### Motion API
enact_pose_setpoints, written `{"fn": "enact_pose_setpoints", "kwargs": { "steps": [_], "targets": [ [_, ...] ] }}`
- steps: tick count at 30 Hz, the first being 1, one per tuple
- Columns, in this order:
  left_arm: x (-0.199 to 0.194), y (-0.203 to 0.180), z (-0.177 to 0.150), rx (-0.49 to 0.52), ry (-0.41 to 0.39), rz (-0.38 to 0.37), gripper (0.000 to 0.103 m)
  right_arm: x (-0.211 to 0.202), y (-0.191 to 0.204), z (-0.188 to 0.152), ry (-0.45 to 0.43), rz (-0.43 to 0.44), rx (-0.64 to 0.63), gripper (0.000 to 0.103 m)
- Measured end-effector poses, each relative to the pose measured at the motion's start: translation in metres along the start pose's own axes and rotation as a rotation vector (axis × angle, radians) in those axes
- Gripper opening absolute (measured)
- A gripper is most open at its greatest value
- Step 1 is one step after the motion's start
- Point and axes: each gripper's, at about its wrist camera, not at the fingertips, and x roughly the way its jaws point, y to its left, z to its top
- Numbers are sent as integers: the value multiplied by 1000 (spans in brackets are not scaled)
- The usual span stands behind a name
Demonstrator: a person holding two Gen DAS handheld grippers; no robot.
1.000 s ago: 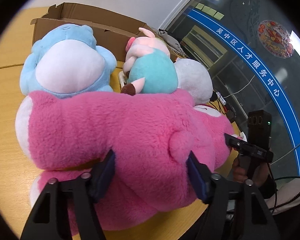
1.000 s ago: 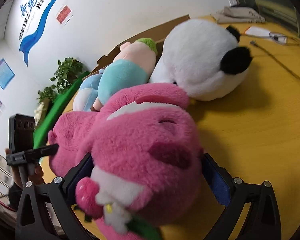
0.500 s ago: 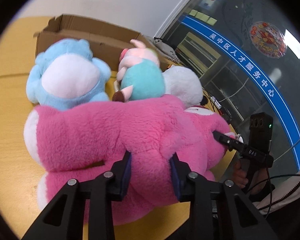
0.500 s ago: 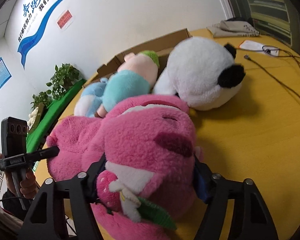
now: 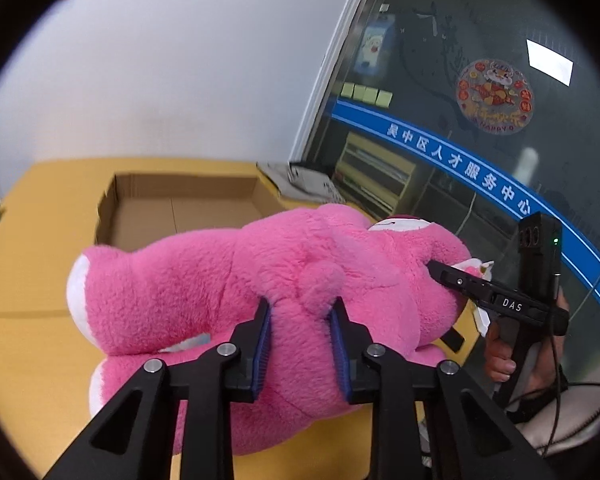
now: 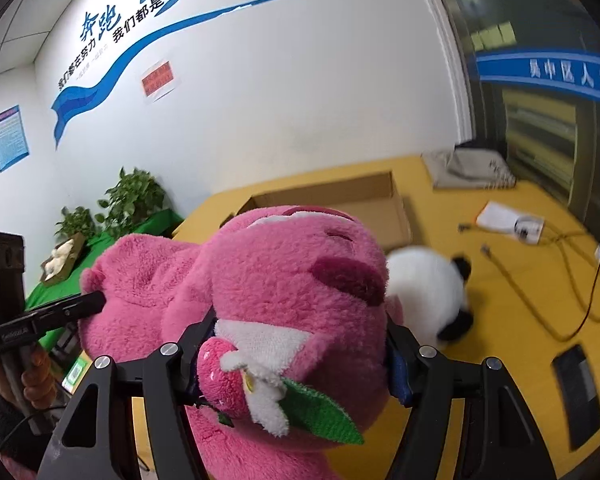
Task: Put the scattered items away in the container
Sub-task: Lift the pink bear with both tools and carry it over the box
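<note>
Jaws closing: both grippers pinch big pink plush bear (image 5: 204, 292), L (image 5: 300, 344) body, R (image 6: 296, 360) head.
Risk: soft fur slips or sags before reaching open cardboard box (image 5: 148, 208).

Office: slogan wall (image 6: 148, 40), service-centre glass banner (image 5: 460, 160) (potted plants (image 6: 128, 204)).

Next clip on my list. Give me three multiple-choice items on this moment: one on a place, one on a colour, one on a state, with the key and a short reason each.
1. Where is the cardboard box?
A. beyond the bear, on the yellow table
B. on the floor
C. on a chair

2. What colour is the plush bear?
A. blue
B. pink
C. grey

3. How is the bear held?
A. by one gripper
B. by both grippers
C. by none

Key: 1 A, the box sits on the tabletop behind the bear; 2 B, its fur is pink; 3 B, the left gripper pinches its body and the right gripper clamps its head, both closing.
</note>
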Motion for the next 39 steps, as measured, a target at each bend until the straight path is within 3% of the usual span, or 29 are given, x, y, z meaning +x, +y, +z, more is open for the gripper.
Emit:
{"fn": "enact_pose_setpoints", "kwargs": {
  "steps": [2,13,24,31,39],
  "targets": [
    [0,1,15,8,-19,-2,13,1,9,19,-29,-33,-15,73],
    [27,28,79,20,-81,-17,10,15,33,93,-168,-84,-104,72],
    [92,89,159,34,-95,-30,9,108,2,171,-178,-39,-65,71],
    [163,144,209,50,-65,-18,9,179,-26,228,-179,-19,-49,71],
    [297,171,199,-9,41,-4,9,300,-83,251,-132,-23,37,71]
  ]
}}
